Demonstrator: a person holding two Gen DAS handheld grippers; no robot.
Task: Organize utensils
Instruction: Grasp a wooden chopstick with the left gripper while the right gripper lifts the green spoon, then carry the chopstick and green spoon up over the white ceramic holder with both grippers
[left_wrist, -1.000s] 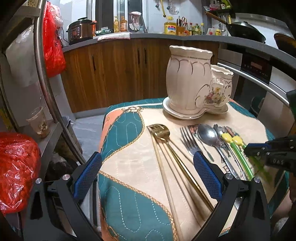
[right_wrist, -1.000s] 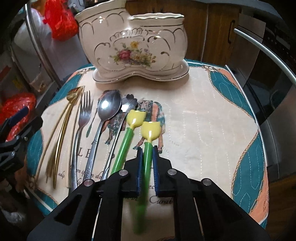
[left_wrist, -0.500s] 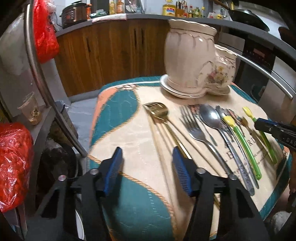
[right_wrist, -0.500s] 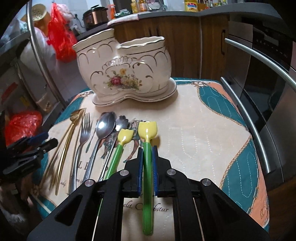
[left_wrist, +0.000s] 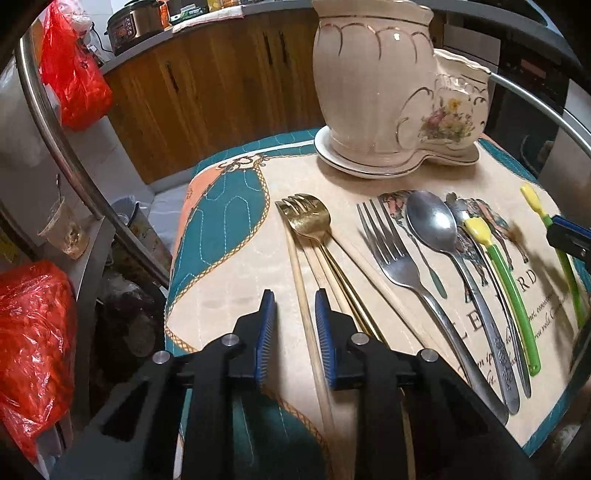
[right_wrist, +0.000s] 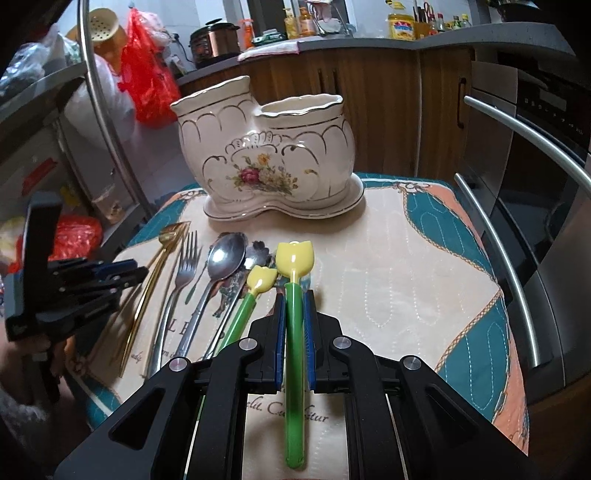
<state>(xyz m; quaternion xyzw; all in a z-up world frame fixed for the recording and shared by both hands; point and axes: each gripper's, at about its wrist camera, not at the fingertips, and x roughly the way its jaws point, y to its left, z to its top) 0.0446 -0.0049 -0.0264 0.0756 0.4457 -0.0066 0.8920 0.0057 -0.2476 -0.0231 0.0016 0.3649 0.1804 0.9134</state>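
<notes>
Compared with the frame one second earlier, the left gripper (left_wrist: 293, 308) has narrowed from a wide spread to a slim gap and moved in over a pale wooden chopstick (left_wrist: 308, 314), while the right gripper (right_wrist: 293, 308) has lifted the green-handled utensil (right_wrist: 294, 332) off the mat; that gripper's own spacing is unchanged. The left jaws are closing with the chopstick between them, the ribbed blue pads not yet pressing on it. The right jaws pinch the green plastic handle, whose long axis runs along the fingers, its yellow tulip-shaped head pointing away toward the ceramic holder (right_wrist: 266, 155). The chopstick's long axis runs from the near mat edge toward the holder, beside a gold fork (left_wrist: 304, 218) and its slender gold companions. To their right lie, roughly parallel and heads toward the holder, a steel fork (left_wrist: 399, 258), a steel spoon (left_wrist: 432, 225) and a second green utensil (left_wrist: 506, 280) with a yellow head (a further embossed steel handle lies between them). All rest on a quilted mat (right_wrist: 406, 258) of cream, teal and salmon with rope-pattern stitching. The holder is glossy cream ceramic with gilt scalloped ribs and a floral panel, two openings of unequal height, standing upright on a matching saucer at the far end of the mat.
</notes>
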